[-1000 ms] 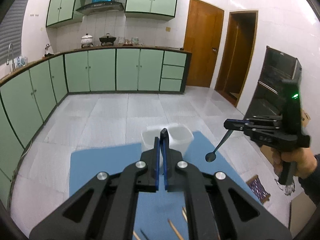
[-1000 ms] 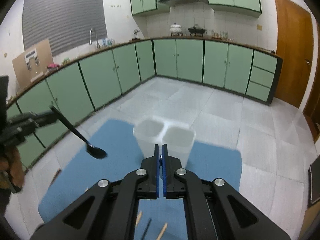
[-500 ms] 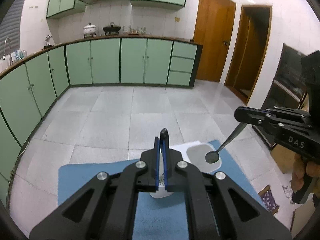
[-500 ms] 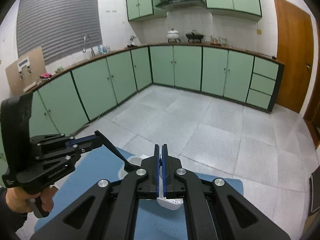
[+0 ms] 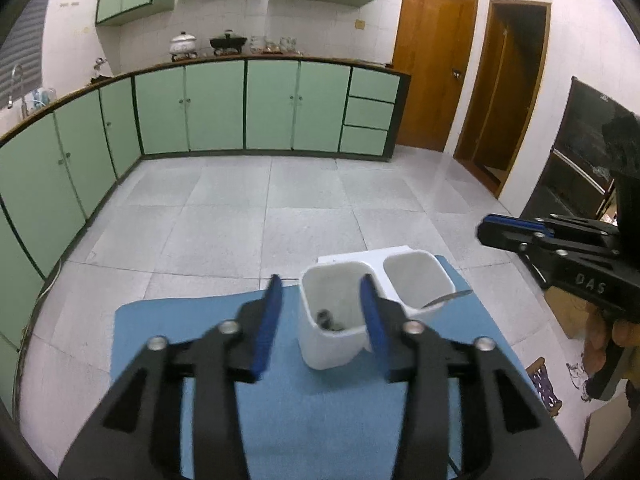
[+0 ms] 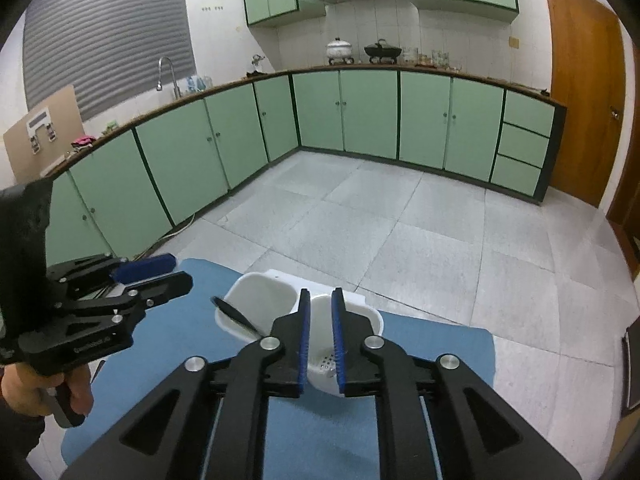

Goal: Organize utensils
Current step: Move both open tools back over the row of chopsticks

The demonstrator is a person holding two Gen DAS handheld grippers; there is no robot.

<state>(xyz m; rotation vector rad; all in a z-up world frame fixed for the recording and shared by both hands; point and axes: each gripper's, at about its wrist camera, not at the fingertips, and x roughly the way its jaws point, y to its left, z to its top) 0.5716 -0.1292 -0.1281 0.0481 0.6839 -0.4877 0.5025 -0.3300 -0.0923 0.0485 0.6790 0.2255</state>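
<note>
A white two-compartment utensil holder [image 5: 356, 280] [image 6: 360, 312] stands on a blue mat [image 5: 312, 408] [image 6: 420, 344]. In the left wrist view a dark spoon lies at the bottom of the left compartment [image 5: 330, 320], and a spoon handle [image 5: 448, 298] leans out of the right compartment. In the right wrist view a black spoon [image 6: 236, 316] leans in the left compartment. My left gripper [image 5: 320, 296] is open and empty just before the holder. My right gripper [image 6: 320, 312] is open and empty above the holder; it also shows at the right of the left wrist view [image 5: 490, 232].
The mat lies on a surface above a grey tiled floor [image 5: 248, 216]. Green cabinets [image 6: 360, 116] line the far walls. A wooden door [image 5: 432, 68] and an open doorway [image 5: 508, 92] are at the right. Small items lie on the floor [image 5: 540, 384].
Both grippers went from shut to open. The spoons they held now sit in the holder. Both cameras have tilted down a little and the holder is more in view.
</note>
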